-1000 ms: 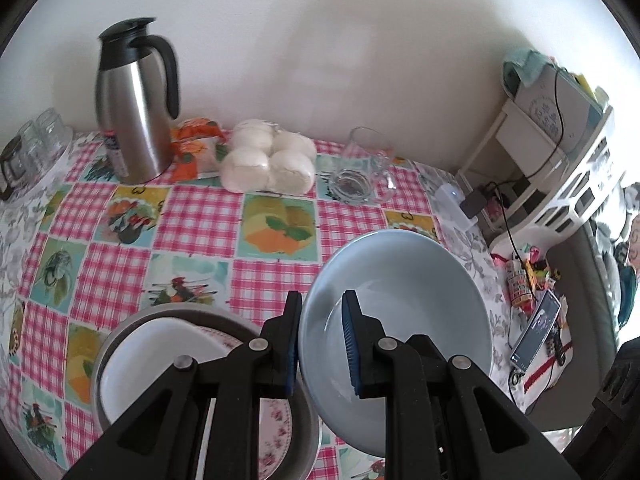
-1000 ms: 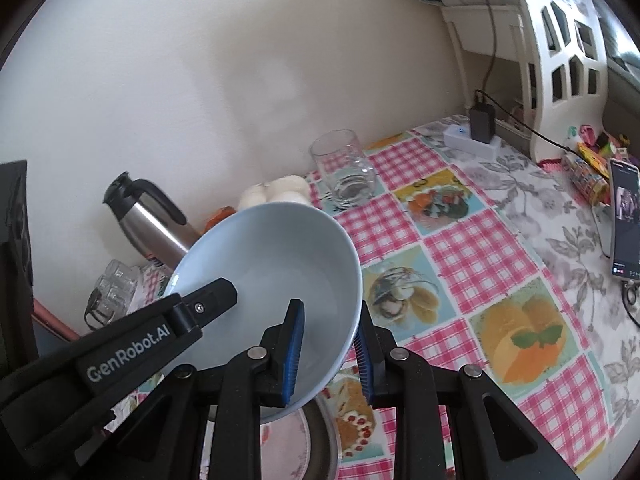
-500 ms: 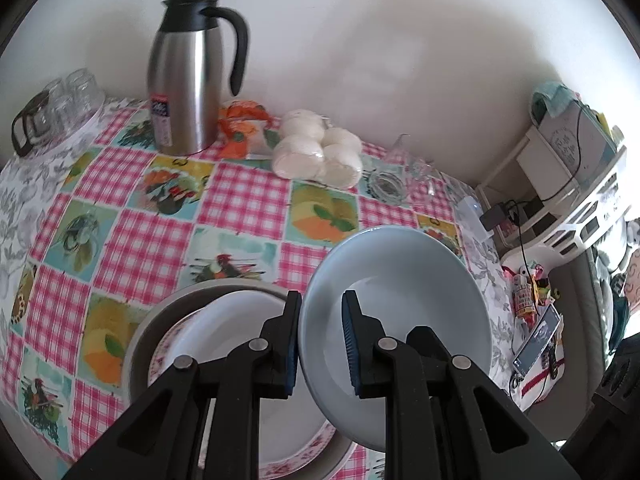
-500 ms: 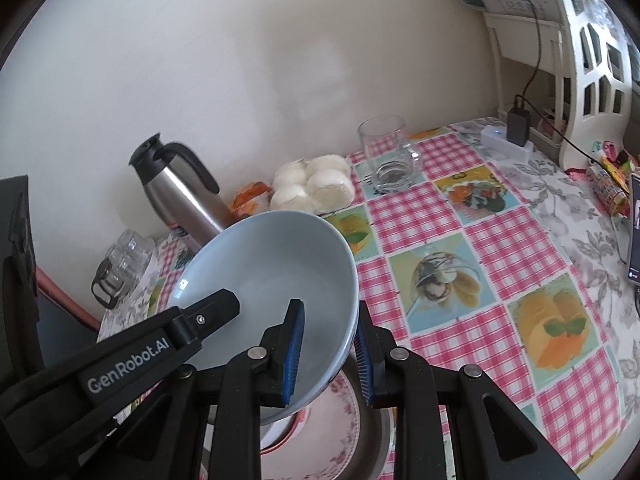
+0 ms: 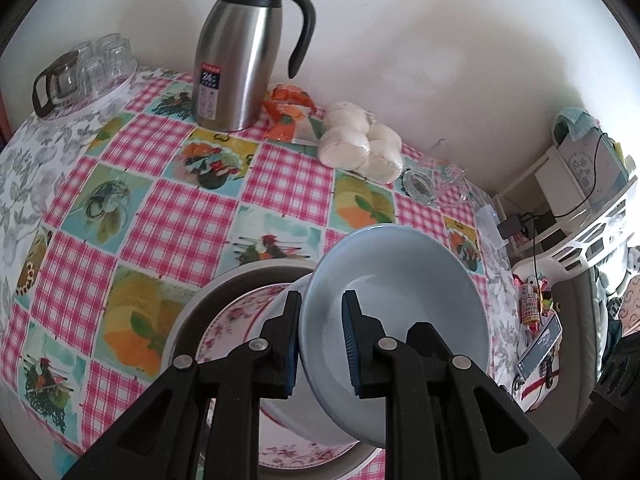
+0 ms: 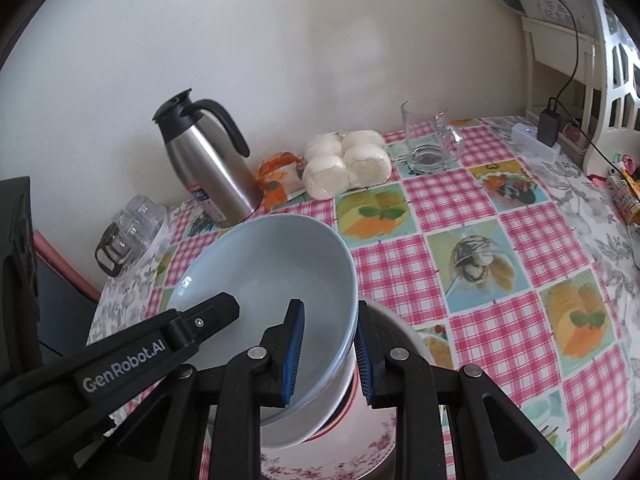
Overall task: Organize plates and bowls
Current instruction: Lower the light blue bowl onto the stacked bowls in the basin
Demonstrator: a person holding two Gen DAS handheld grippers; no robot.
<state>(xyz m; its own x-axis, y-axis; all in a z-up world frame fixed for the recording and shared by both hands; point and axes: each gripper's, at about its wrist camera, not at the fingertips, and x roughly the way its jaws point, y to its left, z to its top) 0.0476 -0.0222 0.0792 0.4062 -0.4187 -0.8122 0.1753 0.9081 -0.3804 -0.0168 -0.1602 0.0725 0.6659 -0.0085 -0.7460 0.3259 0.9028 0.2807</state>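
While both grippers pinched one pale blue bowl [image 5: 400,300] by opposite rims, left gripper [image 5: 320,344] and right gripper [image 6: 330,354] jaws narrow on it, it sat tilted over one white bowl [image 6: 320,412], one floral plate [image 5: 236,320] and one grey dish [image 5: 224,284]. One thermos [image 5: 240,52] and one glass mug [image 6: 428,140] stood well apart, open table [image 5: 160,200] between.

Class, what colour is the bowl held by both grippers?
Pale blue bowl; the right wrist view shows it best.
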